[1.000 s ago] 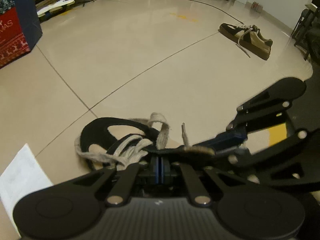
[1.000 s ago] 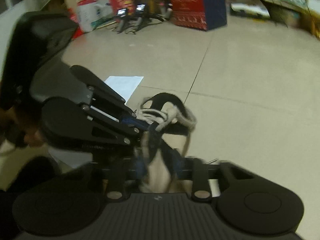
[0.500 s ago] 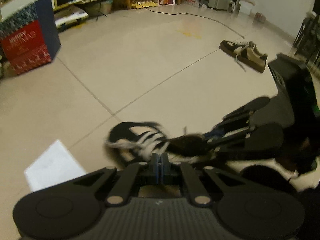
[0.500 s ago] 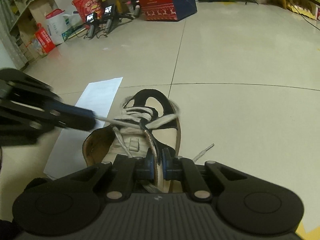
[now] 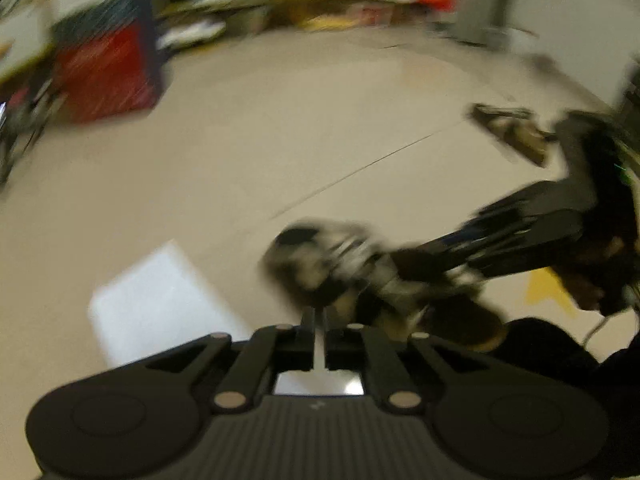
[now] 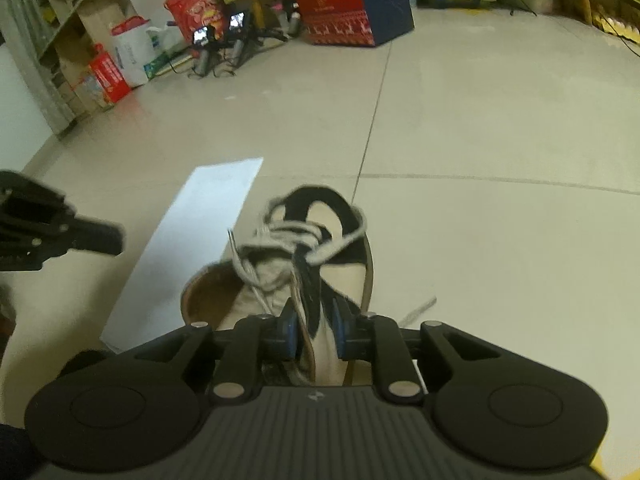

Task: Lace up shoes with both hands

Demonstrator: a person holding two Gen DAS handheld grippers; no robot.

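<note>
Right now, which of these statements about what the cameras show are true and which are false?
1. The shoe stands on a table. False: it lies on the tiled floor.
2. A white sheet of paper lies next to the shoe. True.
3. The left fingers are touching the shoe. False: in the right wrist view they are off to its side, clear of it.
4. A second shoe lies further off on the floor. True, though blurred.
5. The right fingers are pressed tight together. False: they stand apart, with the shoe's tongue between them.
</note>
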